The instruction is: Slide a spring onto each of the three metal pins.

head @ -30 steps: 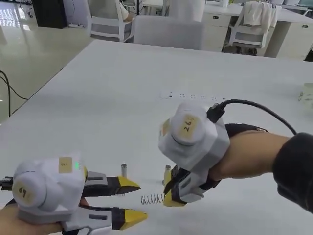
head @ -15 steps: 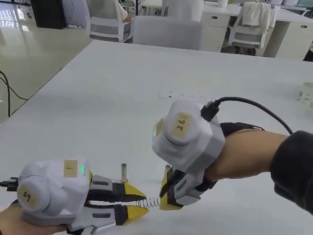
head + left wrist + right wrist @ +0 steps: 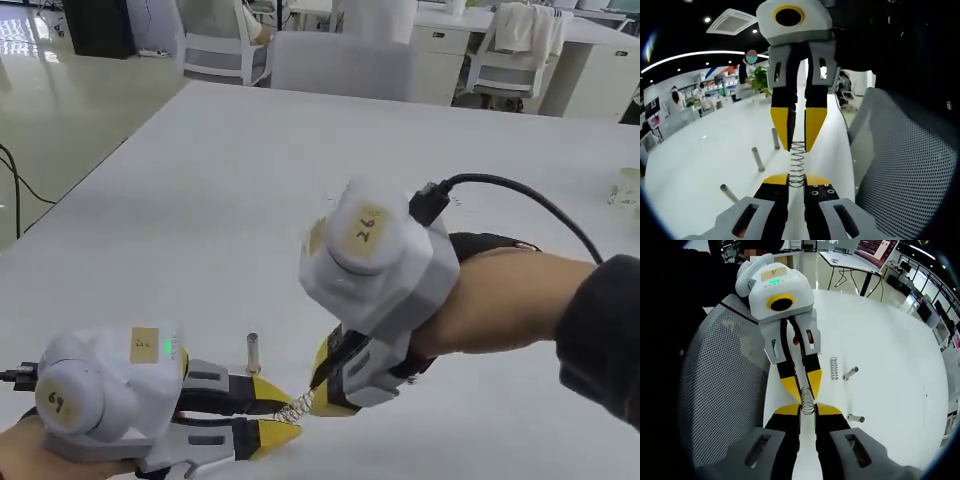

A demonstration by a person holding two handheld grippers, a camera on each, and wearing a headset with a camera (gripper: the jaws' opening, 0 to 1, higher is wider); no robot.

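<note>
Your left gripper (image 3: 290, 414) sits low at the left, its jaws pinched together on one end of the spring (image 3: 297, 406). Just behind its tips, one pin (image 3: 253, 353) stands upright on the white table (image 3: 200, 200). The spring runs across to your right gripper (image 3: 322, 395), which is clamped on the other end. In the right gripper view, a second spring (image 3: 834, 368) lies loose on the table.

Opposed gripper views; spring (image 3: 797, 162) shared, close
</note>
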